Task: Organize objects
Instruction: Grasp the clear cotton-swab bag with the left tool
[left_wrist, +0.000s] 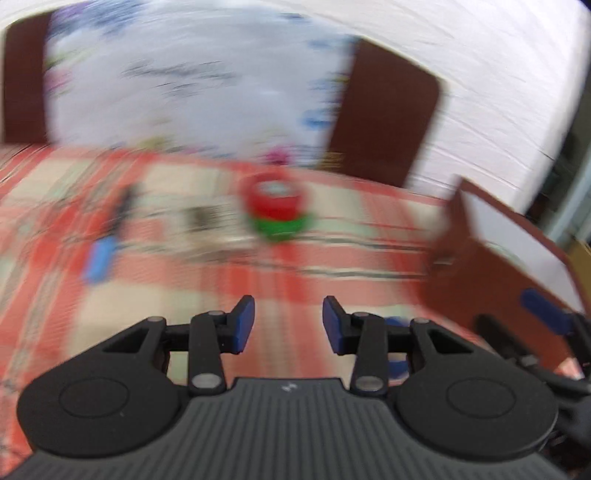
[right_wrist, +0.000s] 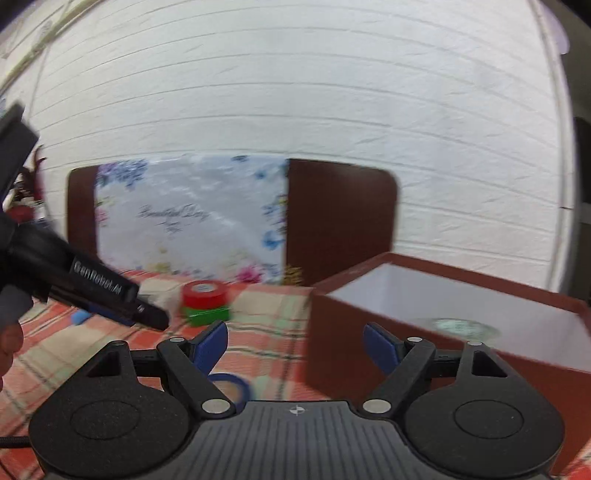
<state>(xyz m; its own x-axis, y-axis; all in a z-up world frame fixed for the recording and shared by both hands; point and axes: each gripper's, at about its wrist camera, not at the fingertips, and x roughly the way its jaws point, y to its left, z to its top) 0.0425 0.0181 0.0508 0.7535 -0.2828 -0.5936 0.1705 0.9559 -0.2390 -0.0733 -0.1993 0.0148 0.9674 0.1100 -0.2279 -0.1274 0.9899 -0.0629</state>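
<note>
A red tape roll (left_wrist: 273, 195) is stacked on a green tape roll (left_wrist: 280, 225) on the checked cloth, blurred in the left wrist view. My left gripper (left_wrist: 288, 306) hovers short of them, open with nothing between its blue pads. From the right wrist view the same red roll (right_wrist: 205, 291) and green roll (right_wrist: 207, 314) lie ahead to the left, with my left gripper (right_wrist: 147, 314) reaching in from the left. My right gripper (right_wrist: 295, 332) stands wide open and empty beside the brown box (right_wrist: 369, 332). A blue tape ring (right_wrist: 231, 384) lies under it.
The brown box has a white inside and holds a pale roll (right_wrist: 463, 328). A small blue object (left_wrist: 98, 258) and a dark item (left_wrist: 122, 210) lie on the cloth at left. A floral card (right_wrist: 192, 218) and a brown board (right_wrist: 340, 221) lean on the white wall.
</note>
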